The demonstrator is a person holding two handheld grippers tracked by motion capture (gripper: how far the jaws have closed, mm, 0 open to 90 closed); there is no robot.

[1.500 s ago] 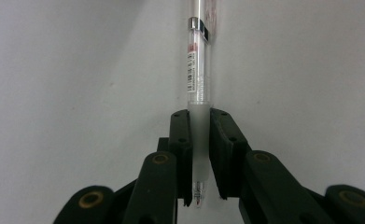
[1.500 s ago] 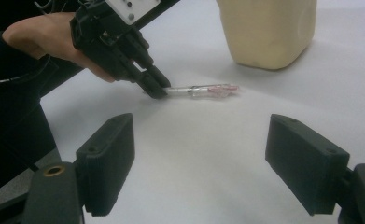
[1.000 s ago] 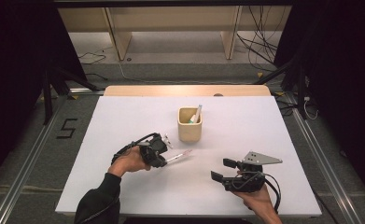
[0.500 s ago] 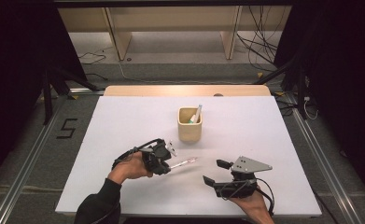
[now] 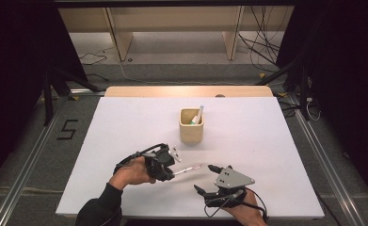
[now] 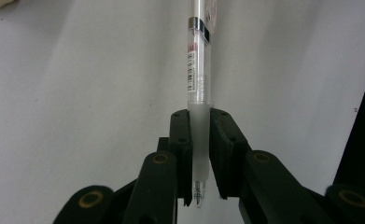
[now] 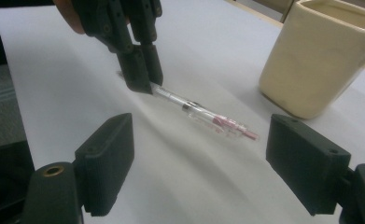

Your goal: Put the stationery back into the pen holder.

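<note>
Pen [image 6: 198, 93] of clear plastic, slim and light, with a frosted rubbery sleeve near its tip and a pink refill inside: it will likely weigh next to nothing, stay stiff along its length, and roll or slip if pinched on the smooth barrel. The frosted sleeve looks like the surest place to take it, since it gives the pads some bite; the bare barrel further up is a fair second hold for the other hand, taken across its width rather than at the very end.

The left hand-held gripper [image 5: 165, 162] is clamped on that sleeve, its two black jaws pressed against either side, with the writing tip poking out behind them toward the camera in the left gripper view. The pen sticks out level from it, low over the white table [image 5: 125, 127] and pointing toward the right hand-held gripper [image 5: 210, 179]. I cannot tell whether its far end touches the table.

The right hand-held gripper stands wide open and holds nothing; in the right gripper view its jaws frame the free end of the pen, apart from it. A cream cup [image 5: 191, 126] stands beyond, with another pen [image 5: 199, 114] in it.
</note>
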